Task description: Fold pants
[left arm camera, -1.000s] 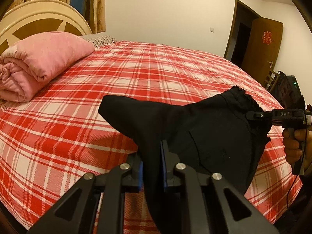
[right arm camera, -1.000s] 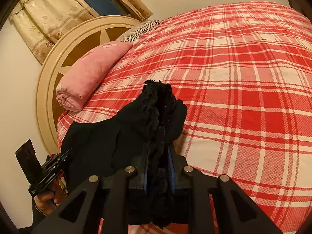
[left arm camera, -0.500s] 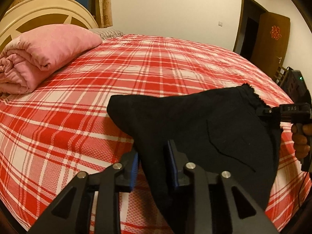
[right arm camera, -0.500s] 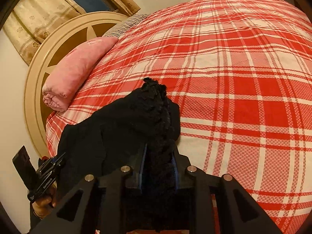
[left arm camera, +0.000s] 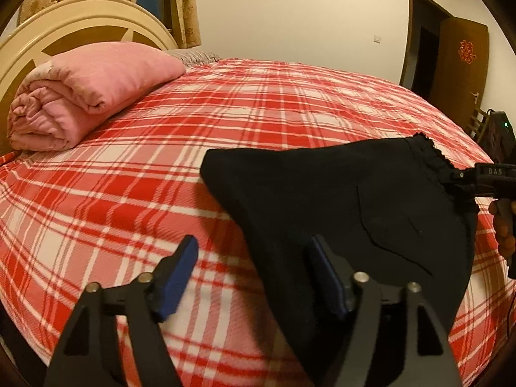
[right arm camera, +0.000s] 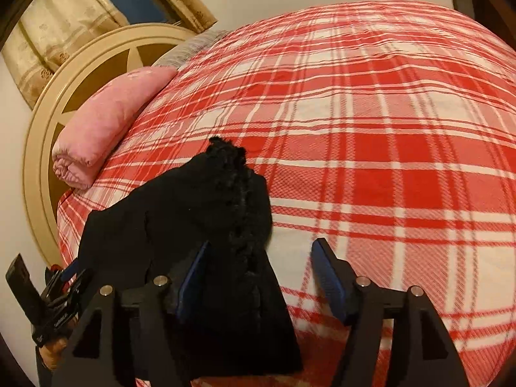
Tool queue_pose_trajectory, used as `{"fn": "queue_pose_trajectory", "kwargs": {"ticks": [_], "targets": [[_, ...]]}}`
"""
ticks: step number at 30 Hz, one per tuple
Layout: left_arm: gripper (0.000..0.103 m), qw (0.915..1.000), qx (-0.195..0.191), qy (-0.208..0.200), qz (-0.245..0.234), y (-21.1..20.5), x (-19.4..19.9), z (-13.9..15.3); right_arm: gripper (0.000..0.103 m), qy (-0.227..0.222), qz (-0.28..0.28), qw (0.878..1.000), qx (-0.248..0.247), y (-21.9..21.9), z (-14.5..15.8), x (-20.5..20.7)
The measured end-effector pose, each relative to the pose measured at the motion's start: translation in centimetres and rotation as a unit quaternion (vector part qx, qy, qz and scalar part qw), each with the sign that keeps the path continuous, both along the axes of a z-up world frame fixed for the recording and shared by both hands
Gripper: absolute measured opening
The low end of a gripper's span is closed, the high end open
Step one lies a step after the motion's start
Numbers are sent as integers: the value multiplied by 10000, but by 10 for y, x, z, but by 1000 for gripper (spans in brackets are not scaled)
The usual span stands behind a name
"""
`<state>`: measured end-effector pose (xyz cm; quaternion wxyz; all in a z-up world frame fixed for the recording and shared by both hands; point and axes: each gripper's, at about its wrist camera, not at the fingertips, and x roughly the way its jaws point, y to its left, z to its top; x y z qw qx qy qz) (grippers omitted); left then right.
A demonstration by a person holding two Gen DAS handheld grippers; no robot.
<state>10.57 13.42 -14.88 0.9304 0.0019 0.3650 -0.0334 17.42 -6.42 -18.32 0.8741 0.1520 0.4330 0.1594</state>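
black pants (left arm camera: 354, 200) cover left gripper's (left arm camera: 254, 277) right finger

Black pants (left arm camera: 348, 200); red-white plaid bedspread (left arm camera: 161, 167); pink blanket (left arm camera: 87, 90).

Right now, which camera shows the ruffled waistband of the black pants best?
The right wrist view: the ruffled waistband runs up the frame centre, near the lens. The left wrist view shows only a thin scalloped edge far right.
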Motion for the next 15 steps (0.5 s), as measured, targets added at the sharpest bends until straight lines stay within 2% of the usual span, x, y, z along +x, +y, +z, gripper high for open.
{"fn": "queue_pose_trajectory", "kwargs": {"ticks": [3,5,7,12,15], "targets": [[77,9999,73,-43,79,0,-18,14,66,-343,-515,9964,-584,-14,20,-31],[87,9997,53,-236,22,-2,-35,28,66,-576,-690,9933,-733,-24,33,-54],[91,9990,82,-432,-32,-6,-50,41,66,-740,-714,9918,-756,-33,46,-76],[91,9965,18,-821,-145,-18,-80,71,68,-1272,-708,9857,-853,-30,80,-145],[96,9946,-153,-1015,-140,-24,-95,88,75,-1505,-693,9819,-920,-21,94,-178]]}}
